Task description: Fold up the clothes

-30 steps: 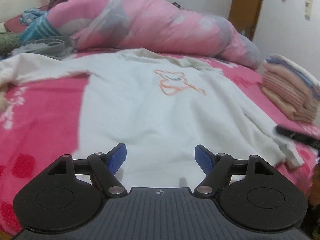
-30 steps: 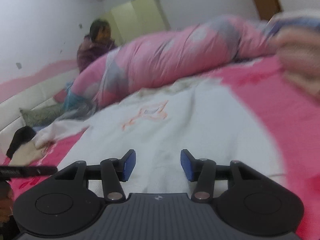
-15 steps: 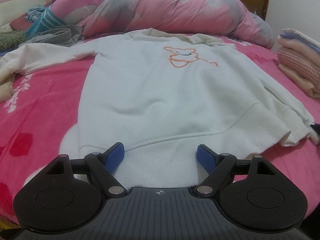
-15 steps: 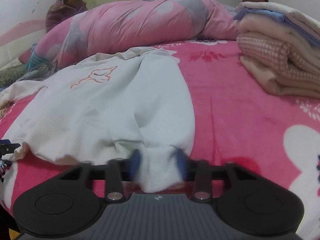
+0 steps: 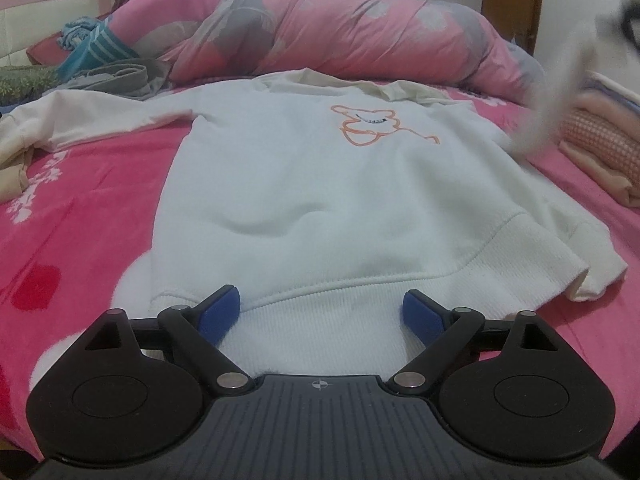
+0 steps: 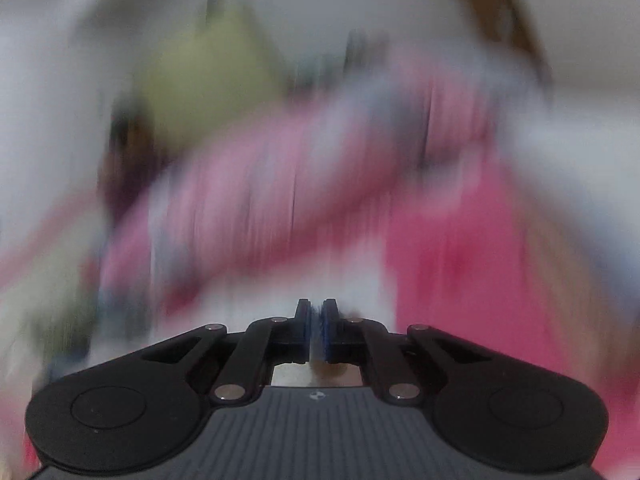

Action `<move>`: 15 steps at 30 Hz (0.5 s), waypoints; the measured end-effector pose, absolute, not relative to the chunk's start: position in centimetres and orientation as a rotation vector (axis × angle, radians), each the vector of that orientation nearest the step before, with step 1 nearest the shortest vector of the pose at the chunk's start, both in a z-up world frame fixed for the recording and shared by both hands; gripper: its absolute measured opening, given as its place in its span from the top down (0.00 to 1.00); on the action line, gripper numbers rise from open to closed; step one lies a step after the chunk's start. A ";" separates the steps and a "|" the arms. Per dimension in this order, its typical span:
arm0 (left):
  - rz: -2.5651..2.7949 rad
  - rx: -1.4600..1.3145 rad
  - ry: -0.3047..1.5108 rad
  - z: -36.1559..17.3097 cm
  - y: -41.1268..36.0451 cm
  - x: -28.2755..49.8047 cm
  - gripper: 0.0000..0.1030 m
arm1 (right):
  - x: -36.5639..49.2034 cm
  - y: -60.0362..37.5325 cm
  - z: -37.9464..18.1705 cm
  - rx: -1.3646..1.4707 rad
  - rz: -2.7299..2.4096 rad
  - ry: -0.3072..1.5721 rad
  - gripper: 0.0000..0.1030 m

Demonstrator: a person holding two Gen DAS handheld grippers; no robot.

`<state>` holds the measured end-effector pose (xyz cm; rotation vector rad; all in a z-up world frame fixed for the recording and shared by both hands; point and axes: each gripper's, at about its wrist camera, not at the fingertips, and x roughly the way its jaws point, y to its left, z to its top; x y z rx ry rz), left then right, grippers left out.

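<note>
The white sweatshirt (image 5: 320,200) lies flat, front up, on the pink bed (image 5: 80,220), ready for folding. The left gripper (image 5: 320,312) hovers at its near hem, jaws opening, gripping nothing. The right gripper (image 6: 317,328) is closing on pale cloth, probably the blurred, lifted right sleeve (image 5: 560,92); its view is smeared.

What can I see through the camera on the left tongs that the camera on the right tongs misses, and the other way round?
Only the left view shows the white sweatshirt lying flat with its orange bear print, a folded stack, and the left tongs opening over the hem, gripping nothing. Only the right view shows the right tongs nearly closed and closing, with something pale and blurred between them. Both share the pink bedding.
</note>
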<state>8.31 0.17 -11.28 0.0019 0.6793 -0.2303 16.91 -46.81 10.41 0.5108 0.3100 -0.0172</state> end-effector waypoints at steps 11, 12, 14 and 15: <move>-0.265 -0.015 0.664 -11.3 1.2 7.7 0.13 | 8.9 -48.0 6.6 0.615 -0.144 0.263 0.29; -0.265 -0.019 0.663 -11.2 1.3 7.6 0.13 | 7.7 -47.0 5.4 0.618 -0.097 0.311 0.30; -0.262 -0.031 0.661 -11.2 1.6 7.5 0.13 | 6.1 -44.8 2.4 0.622 -0.004 0.445 0.32; -0.260 -0.034 0.661 -11.2 1.6 7.4 0.13 | 5.7 -43.6 0.6 0.629 0.020 0.519 0.34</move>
